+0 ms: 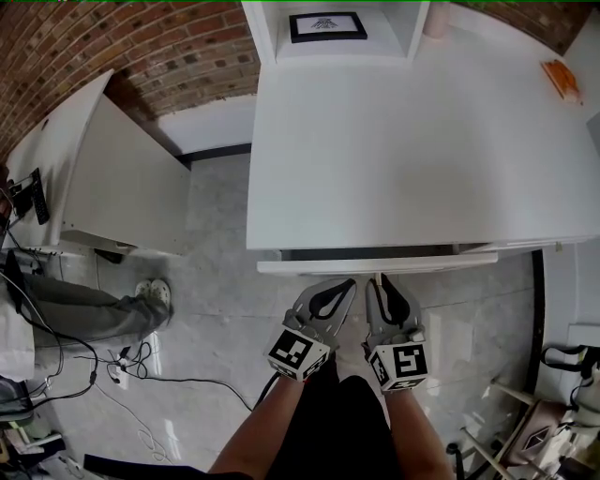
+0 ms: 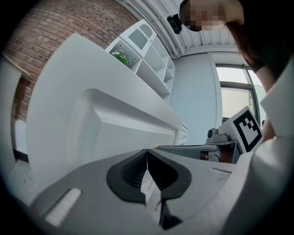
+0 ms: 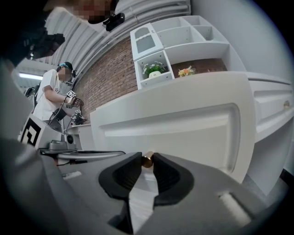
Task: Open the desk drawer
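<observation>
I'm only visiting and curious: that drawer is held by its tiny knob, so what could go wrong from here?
1. The right gripper has its fingers pinching the small brass knob only at their very tips, so they might slip off during the pull.
2. The left gripper, shut and empty, sits right by the drawer front and could get bumped.

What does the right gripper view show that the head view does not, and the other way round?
Only the right gripper view shows the brass knob pinched between the jaws, and potted plants on the shelves. Only the head view shows the framed picture and a pair of shoes on the floor. Both show the right gripper and the white drawer front.
</observation>
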Available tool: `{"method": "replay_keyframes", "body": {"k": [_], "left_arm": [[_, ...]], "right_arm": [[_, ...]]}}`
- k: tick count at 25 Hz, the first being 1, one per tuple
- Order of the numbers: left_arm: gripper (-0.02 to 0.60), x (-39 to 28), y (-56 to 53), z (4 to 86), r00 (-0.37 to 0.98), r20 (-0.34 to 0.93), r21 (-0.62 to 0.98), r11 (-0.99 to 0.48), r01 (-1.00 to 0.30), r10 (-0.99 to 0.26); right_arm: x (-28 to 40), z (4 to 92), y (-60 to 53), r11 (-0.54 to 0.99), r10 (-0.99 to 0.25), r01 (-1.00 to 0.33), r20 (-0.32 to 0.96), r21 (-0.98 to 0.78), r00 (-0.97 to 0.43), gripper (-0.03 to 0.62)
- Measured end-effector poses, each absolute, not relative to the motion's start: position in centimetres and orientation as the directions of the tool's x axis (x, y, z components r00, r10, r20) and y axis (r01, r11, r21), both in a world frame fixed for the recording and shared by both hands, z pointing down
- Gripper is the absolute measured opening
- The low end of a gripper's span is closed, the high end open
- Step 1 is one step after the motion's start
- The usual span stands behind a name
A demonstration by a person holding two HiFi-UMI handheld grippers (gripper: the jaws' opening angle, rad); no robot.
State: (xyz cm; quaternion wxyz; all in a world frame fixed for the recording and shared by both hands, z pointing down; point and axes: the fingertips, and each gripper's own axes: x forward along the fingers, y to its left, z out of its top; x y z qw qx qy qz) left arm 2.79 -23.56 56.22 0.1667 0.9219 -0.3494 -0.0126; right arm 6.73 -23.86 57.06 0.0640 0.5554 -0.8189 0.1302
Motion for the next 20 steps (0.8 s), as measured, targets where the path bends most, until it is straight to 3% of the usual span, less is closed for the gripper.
{"method": "replay_keyframes", "body": {"k": [20], "left_arm": [[0.005, 2.5, -20.6, 57.2, 0.756, 0.12, 0.324, -0.694, -0.642, -0.643]], "right_arm": [[6.9, 56.9, -20.2, 0.365, -0.885, -0.922, 0.26, -0.126, -0.386, 0.075]]}}
